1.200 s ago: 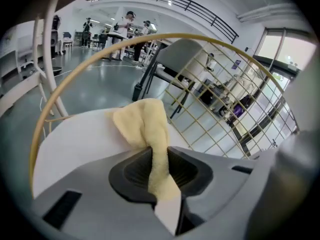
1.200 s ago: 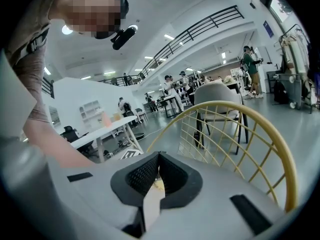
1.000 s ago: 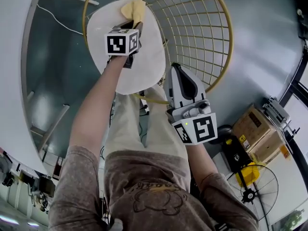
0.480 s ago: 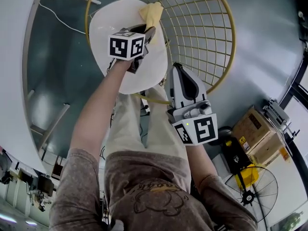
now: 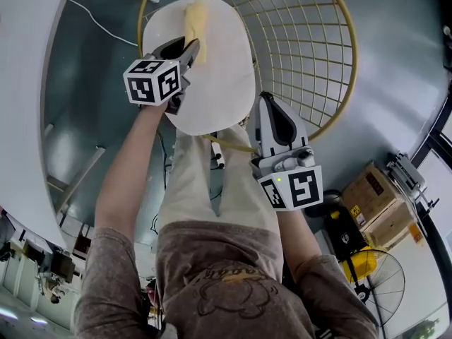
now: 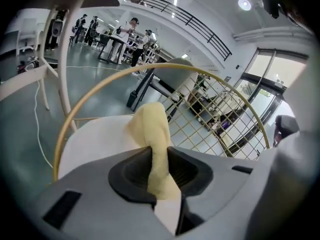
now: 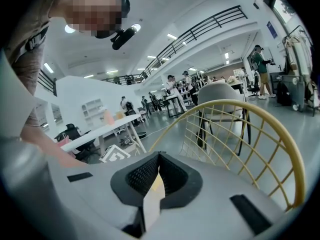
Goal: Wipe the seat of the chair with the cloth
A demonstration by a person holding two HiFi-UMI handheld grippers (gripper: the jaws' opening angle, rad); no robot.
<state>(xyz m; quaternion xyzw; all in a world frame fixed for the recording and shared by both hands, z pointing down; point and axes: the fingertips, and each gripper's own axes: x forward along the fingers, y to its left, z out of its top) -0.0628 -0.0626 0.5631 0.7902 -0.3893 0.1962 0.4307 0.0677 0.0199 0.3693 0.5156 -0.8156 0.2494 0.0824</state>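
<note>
My left tongs [image 5: 189,48] pinch the cloth [image 5: 194,20]. In the left gripper view the yellow cloth [image 6: 150,129] runs up between the two pads and flops forward past the tips of the left tongs [image 6: 159,159]. In the head view the cloth lies on the white seat [image 5: 219,69] near its 12 o'clock edge, and my left tongs sit at about 9 o'clock of the seat, pointing toward 1 o'clock. The seat [image 6: 95,139] shows bare white to the left of the cloth.

The wire back [image 5: 304,48] of the chair curves round the seat from 12 to 5 o'clock, gold-rimmed. It also fills the right of the left gripper view [image 6: 220,119].

My right tongs [image 5: 268,108] are pressed together with nothing between them. The right gripper view shows the pads of the right tongs [image 7: 159,159] meeting at the tips. They hang at the seat's 4 o'clock edge, pointing to 12 o'clock, just beside the wire back [image 7: 250,124] and not touching the cloth.
</note>
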